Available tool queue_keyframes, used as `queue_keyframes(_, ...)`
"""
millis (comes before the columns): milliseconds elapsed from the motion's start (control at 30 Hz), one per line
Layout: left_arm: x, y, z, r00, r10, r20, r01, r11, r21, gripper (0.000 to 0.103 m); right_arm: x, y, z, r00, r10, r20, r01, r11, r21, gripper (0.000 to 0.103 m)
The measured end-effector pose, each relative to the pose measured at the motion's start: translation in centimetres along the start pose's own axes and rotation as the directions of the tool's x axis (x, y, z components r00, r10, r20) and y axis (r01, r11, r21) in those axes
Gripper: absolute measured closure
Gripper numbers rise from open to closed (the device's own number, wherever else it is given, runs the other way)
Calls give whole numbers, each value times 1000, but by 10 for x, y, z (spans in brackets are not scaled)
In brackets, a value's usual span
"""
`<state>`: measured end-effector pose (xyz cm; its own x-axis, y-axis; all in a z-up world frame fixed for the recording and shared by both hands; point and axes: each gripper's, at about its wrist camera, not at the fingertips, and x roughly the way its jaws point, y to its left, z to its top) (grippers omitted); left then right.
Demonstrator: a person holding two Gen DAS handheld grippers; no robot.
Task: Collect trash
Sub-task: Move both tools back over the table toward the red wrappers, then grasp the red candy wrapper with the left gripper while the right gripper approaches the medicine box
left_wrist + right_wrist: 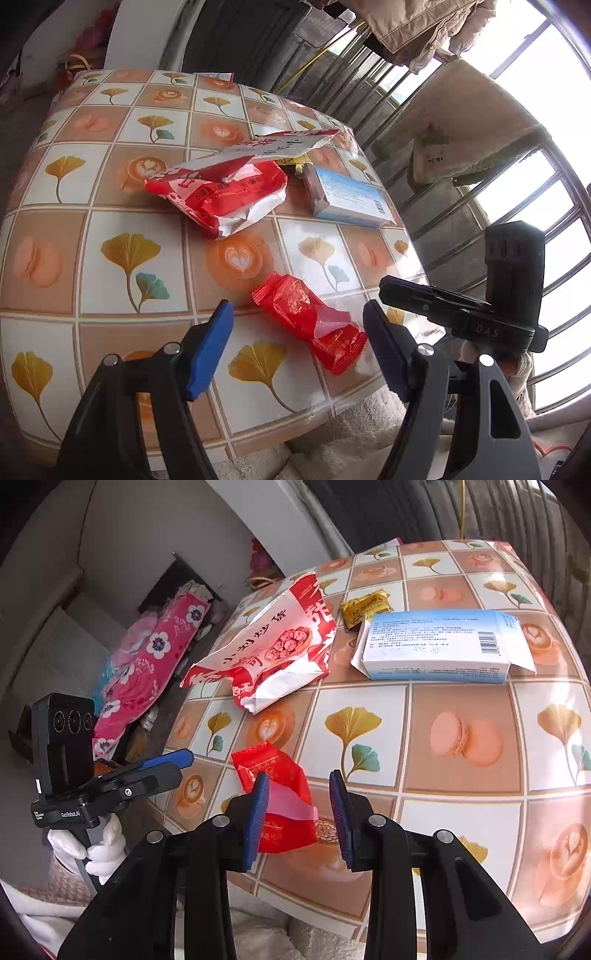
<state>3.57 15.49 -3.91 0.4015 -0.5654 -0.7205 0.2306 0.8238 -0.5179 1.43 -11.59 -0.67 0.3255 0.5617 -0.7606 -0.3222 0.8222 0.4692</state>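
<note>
Snack bag, box behind wrapper

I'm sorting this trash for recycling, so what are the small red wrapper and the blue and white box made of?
Small red wrapper: looks like thin glossy plastic film, crinkled and partly see-through at its torn flap. Blue and white box: apparently matte printed cardboard, with crisp folded edges and open end flaps.

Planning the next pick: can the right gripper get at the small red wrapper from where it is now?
Probably yes. The right gripper is open, with the small red wrapper lying loose on the table just ahead between its fingers; nothing blocks it. The left gripper sits off to the side.
</note>
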Motion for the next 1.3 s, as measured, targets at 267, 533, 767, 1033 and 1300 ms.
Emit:
queue_keyframes(267,44,15,-7,992,-98,-81,88,989,-120,52,28,0,-10,996,-24,-86,24,1000,-10,98)
queue_keyframes(533,65,17,-5,985,-149,-82,133,975,-176,73,41,-8,-13,993,6,-114,-1,999,42,101)
queue_keyframes(767,71,11,9,996,-76,-46,69,987,-145,79,11,-17,8,999,-23,-32,23,1000,6,97)
queue_keyframes(1033,76,-1,23,1000,-25,13,26,994,-103,79,-24,-72,100,969,-197,152,186,979,82,83)
queue_keyframes(1300,80,-13,22,999,17,30,-15,997,-72,79,31,-121,158,951,-307,44,300,946,127,83)
